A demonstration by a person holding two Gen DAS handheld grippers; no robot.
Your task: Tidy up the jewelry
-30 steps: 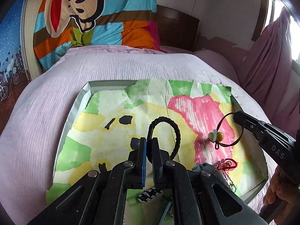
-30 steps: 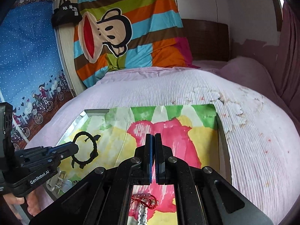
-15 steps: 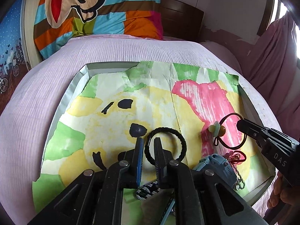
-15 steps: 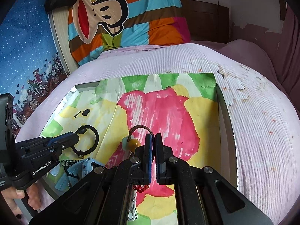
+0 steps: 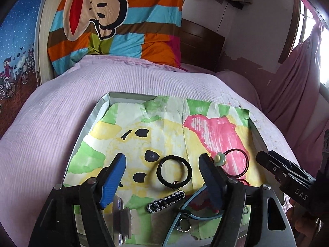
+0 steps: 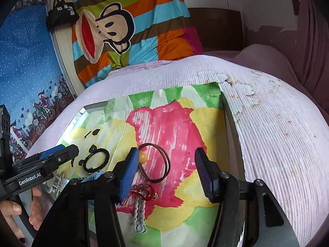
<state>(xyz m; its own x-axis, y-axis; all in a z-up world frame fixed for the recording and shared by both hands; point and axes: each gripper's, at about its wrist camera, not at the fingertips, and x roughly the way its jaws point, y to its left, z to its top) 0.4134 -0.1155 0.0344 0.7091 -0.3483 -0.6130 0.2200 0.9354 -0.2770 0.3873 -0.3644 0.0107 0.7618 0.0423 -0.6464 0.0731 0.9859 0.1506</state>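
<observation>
Black braided hair tie [image 5: 174, 170] on a yellow, green and pink painted sheet [image 5: 164, 131]. Lilac ribbed bedspread [image 5: 61, 119]; striped pillow [image 5: 115, 22] with monkey print.

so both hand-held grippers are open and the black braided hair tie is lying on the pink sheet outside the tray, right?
Not quite. The left wrist view shows the black braided hair tie lying on the painted paper inside the tray, not on the sheet. Both the left hand-held gripper and the right hand-held gripper are open.
</observation>
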